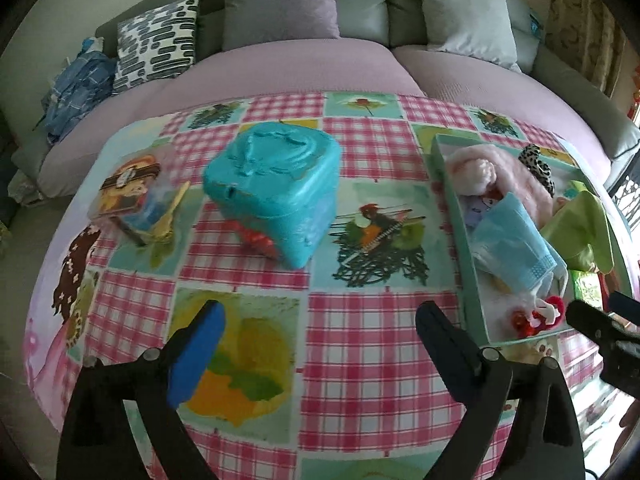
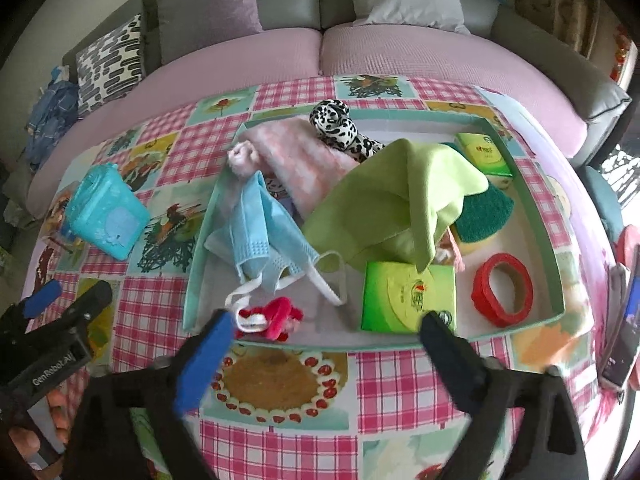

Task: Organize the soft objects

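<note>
A shallow teal tray (image 2: 558,280) holds soft things: a blue face mask (image 2: 260,236), a pink knit hat (image 2: 304,160), a leopard scrunchie (image 2: 340,126), a lime cloth (image 2: 400,188), a red hair tie (image 2: 276,316) and a green scrub pad (image 2: 486,210). My right gripper (image 2: 326,334) is open and empty just in front of the tray's near rim. My left gripper (image 1: 320,324) is open and empty over the checked tablecloth, left of the tray (image 1: 472,268); the mask (image 1: 516,248) and hat (image 1: 480,168) show there too.
A teal plastic box (image 1: 276,188) and a cartoon tin (image 1: 128,192) stand on the table. In the tray lie two green packs (image 2: 408,296) and a red tape roll (image 2: 502,288). A sofa (image 2: 320,48) with cushions runs behind the table.
</note>
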{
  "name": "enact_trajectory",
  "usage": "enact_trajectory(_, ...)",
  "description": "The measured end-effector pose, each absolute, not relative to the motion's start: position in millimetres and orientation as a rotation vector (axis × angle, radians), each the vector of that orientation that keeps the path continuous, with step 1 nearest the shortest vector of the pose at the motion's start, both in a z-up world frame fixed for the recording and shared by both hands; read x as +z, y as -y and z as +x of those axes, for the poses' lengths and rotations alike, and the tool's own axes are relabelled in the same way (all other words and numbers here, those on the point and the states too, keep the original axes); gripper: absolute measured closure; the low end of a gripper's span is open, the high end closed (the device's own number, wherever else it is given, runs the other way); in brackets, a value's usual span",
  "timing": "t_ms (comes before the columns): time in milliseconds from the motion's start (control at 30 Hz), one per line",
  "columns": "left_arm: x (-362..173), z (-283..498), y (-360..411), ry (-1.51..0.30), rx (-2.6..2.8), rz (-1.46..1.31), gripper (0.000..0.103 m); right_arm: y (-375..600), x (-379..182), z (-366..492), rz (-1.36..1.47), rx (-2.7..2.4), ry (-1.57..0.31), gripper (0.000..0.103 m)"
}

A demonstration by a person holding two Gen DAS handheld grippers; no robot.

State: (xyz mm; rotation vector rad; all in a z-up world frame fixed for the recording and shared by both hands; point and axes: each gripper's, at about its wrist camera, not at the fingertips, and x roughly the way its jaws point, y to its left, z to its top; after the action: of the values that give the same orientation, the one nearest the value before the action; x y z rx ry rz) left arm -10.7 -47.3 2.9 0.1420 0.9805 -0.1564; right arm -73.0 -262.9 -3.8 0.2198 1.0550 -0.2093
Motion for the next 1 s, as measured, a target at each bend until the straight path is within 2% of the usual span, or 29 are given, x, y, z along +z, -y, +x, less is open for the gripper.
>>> enact_trajectory(500, -3, -17, 35, -1.044, -0.172, 0.149, 0.007, 230, -22, -86, 0.236, -0.211, -1.071, 0.000)
enact_trajectory(1000, -4, -23, 25, -1.064, -0.064, 0.215, 0.007, 238, -39, -88, 0.251, -0.245, -1.073, 0.000)
